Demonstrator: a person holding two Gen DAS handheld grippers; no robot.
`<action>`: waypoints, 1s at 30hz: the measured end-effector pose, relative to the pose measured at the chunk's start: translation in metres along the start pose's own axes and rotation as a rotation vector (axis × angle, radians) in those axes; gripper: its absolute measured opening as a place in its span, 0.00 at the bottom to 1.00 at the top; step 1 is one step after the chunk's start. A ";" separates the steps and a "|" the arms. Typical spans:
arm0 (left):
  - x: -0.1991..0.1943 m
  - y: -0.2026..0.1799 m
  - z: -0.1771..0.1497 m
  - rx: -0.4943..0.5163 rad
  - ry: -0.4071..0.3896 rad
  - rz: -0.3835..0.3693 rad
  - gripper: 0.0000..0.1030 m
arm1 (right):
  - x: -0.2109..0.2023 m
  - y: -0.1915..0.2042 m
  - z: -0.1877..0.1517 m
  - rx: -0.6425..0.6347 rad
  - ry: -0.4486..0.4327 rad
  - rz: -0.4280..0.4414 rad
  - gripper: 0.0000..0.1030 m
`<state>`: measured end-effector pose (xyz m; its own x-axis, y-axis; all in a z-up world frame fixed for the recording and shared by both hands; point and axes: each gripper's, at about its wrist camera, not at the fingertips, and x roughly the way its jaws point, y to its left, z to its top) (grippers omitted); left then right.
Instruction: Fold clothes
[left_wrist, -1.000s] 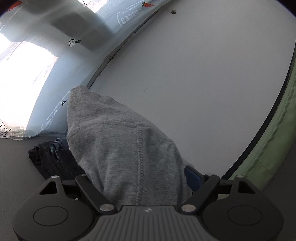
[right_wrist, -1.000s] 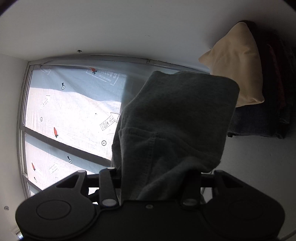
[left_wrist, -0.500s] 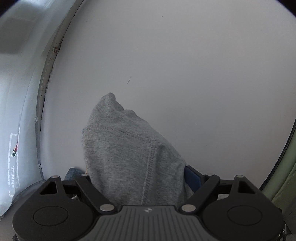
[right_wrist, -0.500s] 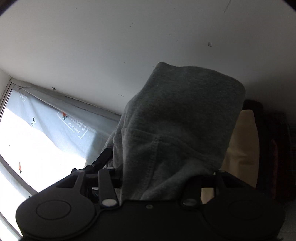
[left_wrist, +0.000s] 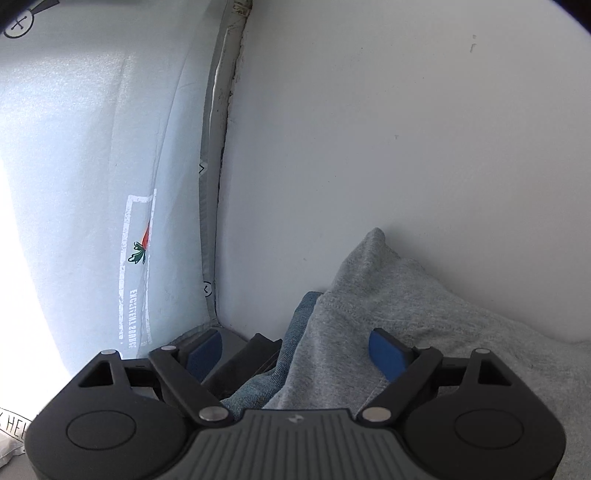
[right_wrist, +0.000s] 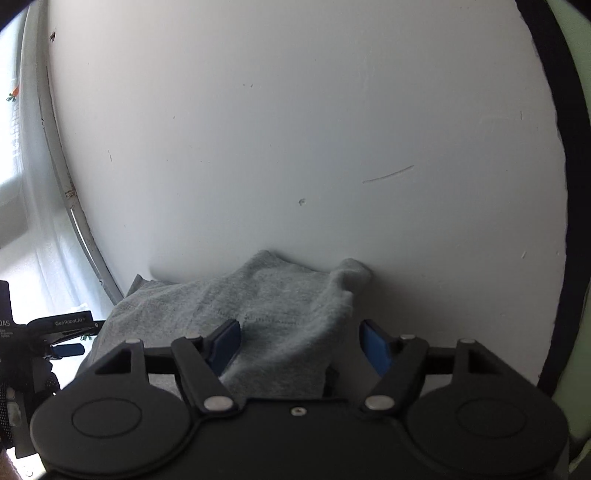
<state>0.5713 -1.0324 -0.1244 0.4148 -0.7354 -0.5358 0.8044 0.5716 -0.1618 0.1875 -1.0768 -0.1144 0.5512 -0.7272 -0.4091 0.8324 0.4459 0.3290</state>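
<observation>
Now the grey sweatshirt (right_wrist: 280, 314) is laid against the white wall (right_wrist: 295, 129), over a blue denim garment (left_wrist: 295, 332). Both claws are opening: the left claw (left_wrist: 299, 350) is spread wide, the right claw (right_wrist: 299, 343) half spread, cloth between the pads but not pressed. Release is best completed fully before withdrawal, so the fold is not dragged

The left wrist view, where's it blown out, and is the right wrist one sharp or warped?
Left wrist view: the covered window washes to pure white at the left edge, while the grey garment is evenly lit and sharp. Right wrist view: glare only at the far left; the wall casts soft shadow behind the garment; fisheye bends the window frame into a curve.
</observation>
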 end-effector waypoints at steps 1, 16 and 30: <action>0.000 -0.002 -0.005 -0.011 0.003 0.018 0.93 | 0.010 0.000 -0.002 -0.002 0.039 -0.014 0.69; -0.166 0.012 -0.041 -0.108 -0.085 0.116 0.95 | -0.049 0.033 0.018 -0.223 -0.097 0.099 0.99; -0.457 -0.010 -0.189 -0.277 -0.307 0.488 1.00 | -0.173 0.106 -0.038 -0.419 0.008 0.567 1.00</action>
<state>0.2929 -0.6333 -0.0349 0.8419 -0.4138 -0.3465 0.3692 0.9098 -0.1894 0.1823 -0.8843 -0.0414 0.9056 -0.3201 -0.2781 0.3675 0.9197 0.1383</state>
